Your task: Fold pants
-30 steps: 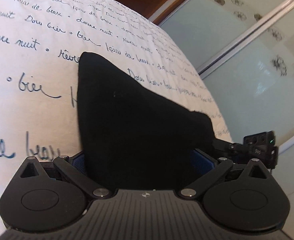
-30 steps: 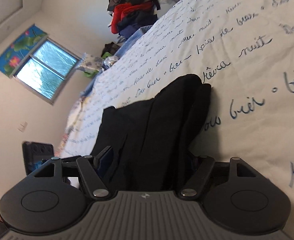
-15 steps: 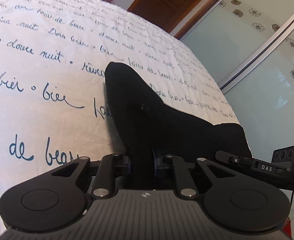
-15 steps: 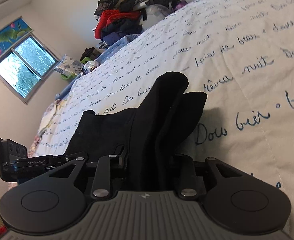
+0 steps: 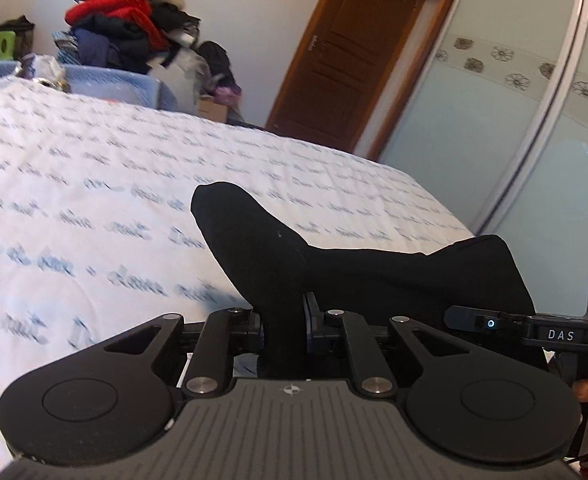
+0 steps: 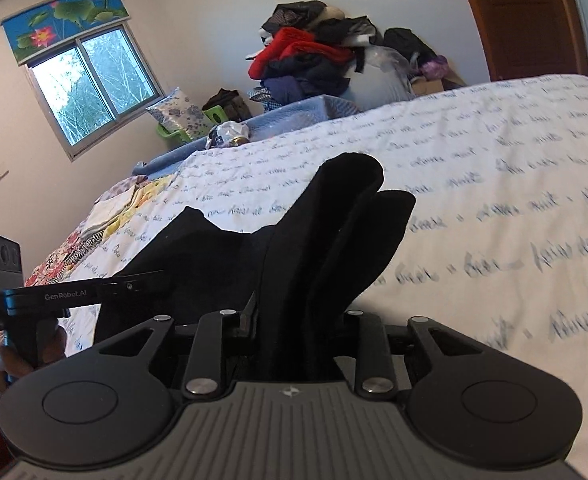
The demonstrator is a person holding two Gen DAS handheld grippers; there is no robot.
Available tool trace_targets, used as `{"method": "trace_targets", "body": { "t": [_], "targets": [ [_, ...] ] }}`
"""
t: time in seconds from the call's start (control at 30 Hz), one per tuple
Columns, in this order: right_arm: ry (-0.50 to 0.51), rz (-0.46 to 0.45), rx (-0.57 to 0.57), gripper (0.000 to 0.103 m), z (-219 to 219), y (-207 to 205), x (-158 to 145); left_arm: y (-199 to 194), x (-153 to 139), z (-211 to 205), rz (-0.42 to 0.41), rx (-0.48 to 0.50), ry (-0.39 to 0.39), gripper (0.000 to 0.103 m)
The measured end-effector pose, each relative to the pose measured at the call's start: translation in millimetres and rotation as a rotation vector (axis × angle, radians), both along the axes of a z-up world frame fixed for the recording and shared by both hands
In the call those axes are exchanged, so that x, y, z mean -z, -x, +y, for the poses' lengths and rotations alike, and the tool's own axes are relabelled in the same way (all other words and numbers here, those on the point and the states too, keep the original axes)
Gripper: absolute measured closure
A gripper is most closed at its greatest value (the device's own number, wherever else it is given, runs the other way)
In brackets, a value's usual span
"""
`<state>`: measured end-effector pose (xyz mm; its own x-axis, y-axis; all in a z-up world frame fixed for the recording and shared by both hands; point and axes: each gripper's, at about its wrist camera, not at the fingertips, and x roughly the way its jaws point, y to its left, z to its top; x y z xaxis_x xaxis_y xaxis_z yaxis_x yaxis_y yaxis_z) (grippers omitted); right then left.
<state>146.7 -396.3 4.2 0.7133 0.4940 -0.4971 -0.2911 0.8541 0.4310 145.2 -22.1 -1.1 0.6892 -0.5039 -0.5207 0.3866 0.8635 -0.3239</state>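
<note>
Two grippers are in use, and both are clamped on one pair of black pants (image 5: 366, 272). The left gripper (image 5: 284, 326) has its two fingers closed together on a thick bunch of the black cloth, which stands up between them and ends in one rounded tip above the bed (image 5: 94, 184). In the left wrist view the cloth runs from this bunch to the right, where the right gripper (image 5: 534, 328) shows from the side with the letters DAS on it. The right gripper's two fingers also pinch the pants (image 6: 326, 240); here I count two rounded lobes of cloth rising side by side above the fingers, and one lower corner of cloth more to the left. At the left edge of the right wrist view the left gripper (image 6: 74, 294) appears from the side, with a hand around its handle. The pants are lifted at both held ends and hang between the two grippers, over the near part of the bed. The bed has one white cover printed with lines of blue handwriting, blurred in both views. Behind the bed there is one pile of clothes (image 6: 314, 56) against the wall, with red and dark pieces. I see one window (image 6: 94, 88), one brown door (image 5: 350, 64) and one glass wardrobe front (image 5: 494, 120) with small flowers.
</note>
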Motion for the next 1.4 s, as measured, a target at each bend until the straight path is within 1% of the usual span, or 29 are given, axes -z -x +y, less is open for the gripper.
{"method": "trace_targets", "body": {
  "t": [0.07, 0.13, 0.23, 0.3, 0.33, 0.37, 0.43, 0.47, 0.5, 0.57, 0.67, 0.73, 0.77, 0.8, 0.87, 0.9, 0.93, 0.97, 1.0, 1.03, 1.07, 1.1, 1.17, 1.23, 1.27, 1.3, 1.33, 1.4],
  "targets": [
    [-0.006, -0.003, 0.000, 0.075, 10.4, -18.9, 4.1, -13.1, -0.7, 5.8, -0.004, -0.027, -0.027, 0.083],
    [-0.014, 0.015, 0.011, 0.075, 18.8, -38.8, 12.7, -24.6, 3.6, 9.8, 0.002, -0.042, -0.050, 0.083],
    [0.015, 0.058, 0.031, 0.075, 28.1, -61.5, 32.3, -40.1, 20.1, 10.9, 0.055, -0.062, -0.084, 0.083],
    [0.058, 0.089, 0.052, 0.071, 33.2, -70.2, 45.6, -45.1, 32.0, 13.0, 0.079, -0.074, -0.108, 0.081],
    [0.077, 0.101, 0.067, 0.064, 33.6, -72.4, 50.7, -46.2, 36.9, 14.2, 0.093, -0.081, -0.112, 0.080],
    [0.084, 0.115, 0.076, 0.057, 32.0, -72.2, 55.1, -46.6, 41.7, 16.9, 0.107, -0.088, -0.108, 0.076],
    [0.063, 0.131, 0.092, 0.049, 26.0, -70.1, 59.2, -45.8, 45.7, 20.0, 0.125, -0.104, -0.103, 0.068],
    [0.053, 0.133, 0.093, 0.048, 23.1, -66.9, 58.2, -45.3, 46.4, 21.6, 0.127, -0.118, -0.109, 0.059],
    [0.053, 0.133, 0.097, 0.047, 20.3, -63.8, 57.0, -44.5, 46.2, 22.4, 0.127, -0.129, -0.123, 0.045],
    [0.086, 0.121, 0.125, 0.044, 18.9, -55.2, 48.9, -40.5, 43.2, 23.1, 0.122, -0.161, -0.160, 0.032],
    [0.181, 0.058, 0.187, 0.044, 19.6, -36.0, 35.2, -31.0, 35.2, 22.3, 0.099, -0.204, -0.232, 0.032],
    [0.301, -0.016, 0.262, 0.044, 26.9, -20.7, 23.7, -17.1, 27.7, 21.7, 0.078, -0.237, -0.252, 0.031],
    [0.354, -0.065, 0.270, 0.043, 33.2, -11.2, 18.6, -9.4, 24.3, 22.0, 0.066, -0.251, -0.250, 0.031],
    [0.388, -0.108, 0.246, 0.043, 40.7, -2.3, 14.6, -1.6, 21.9, 22.2, 0.054, -0.260, -0.245, 0.031],
    [0.424, -0.158, 0.139, 0.044, 57.7, 14.4, 12.1, 14.0, 18.8, 21.2, 0.030, -0.269, -0.238, 0.029],
    [0.442, -0.167, 0.074, 0.044, 69.1, 21.1, 13.2, 20.4, 19.1, 19.0, 0.014, -0.267, -0.245, 0.027],
    [0.468, -0.161, 0.027, 0.044, 79.3, 24.3, 16.1, 25.5, 21.6, 14.7, -0.004, -0.260, -0.274, 0.026],
    [0.506, -0.144, 0.003, 0.044, 86.8, 25.1, 21.0, 26.7, 25.8, 8.8, -0.017, -0.248, -0.320, 0.024],
    [0.552, -0.127, 0.008, 0.044, 93.6, 24.8, 28.2, 25.6, 31.4, 2.8, -0.018, -0.236, -0.370, 0.024],
    [0.596, -0.114, 0.039, 0.044, 96.3, 21.7, 34.5, 23.6, 36.1, -0.4, -0.004, -0.234, -0.403, 0.024],
    [0.623, -0.106, 0.080, 0.044, 96.2, 19.0, 37.9, 23.8, 37.7, 1.1, 0.004, -0.237, -0.398, 0.024],
    [0.620, -0.101, 0.114, 0.044, 93.1, 17.5, 36.7, 26.1, 36.6, 4.7, 0.006, -0.243, -0.376, 0.024],
    [0.537, -0.116, 0.137, 0.044, 84.3, 27.8, 25.0, 31.8, 30.5, 9.7, 0.001, -0.255, -0.350, 0.024],
    [0.470, -0.121, 0.108, 0.044, 82.8, 36.6, 16.9, 38.9, 26.3, 11.4, -0.005, -0.263, -0.335, 0.020],
    [0.459, -0.112, 0.088, 0.044, 85.2, 39.2, 17.4, 41.7, 26.3, 11.5, -0.004, -0.263, -0.326, 0.016],
    [0.463, -0.101, 0.073, 0.044, 88.3, 39.5, 20.4, 44.3, 27.4, 9.9, 0.000, -0.261, -0.324, 0.014],
    [0.479, -0.089, 0.066, 0.044, 91.6, 38.5, 25.1, 45.9, 29.7, 7.1, 0.002, -0.256, -0.332, 0.013],
    [0.520, -0.076, 0.080, 0.044, 97.6, 34.2, 35.5, 45.3, 36.1, 0.9, 0.016, -0.252, -0.368, 0.013]
  ]
}}
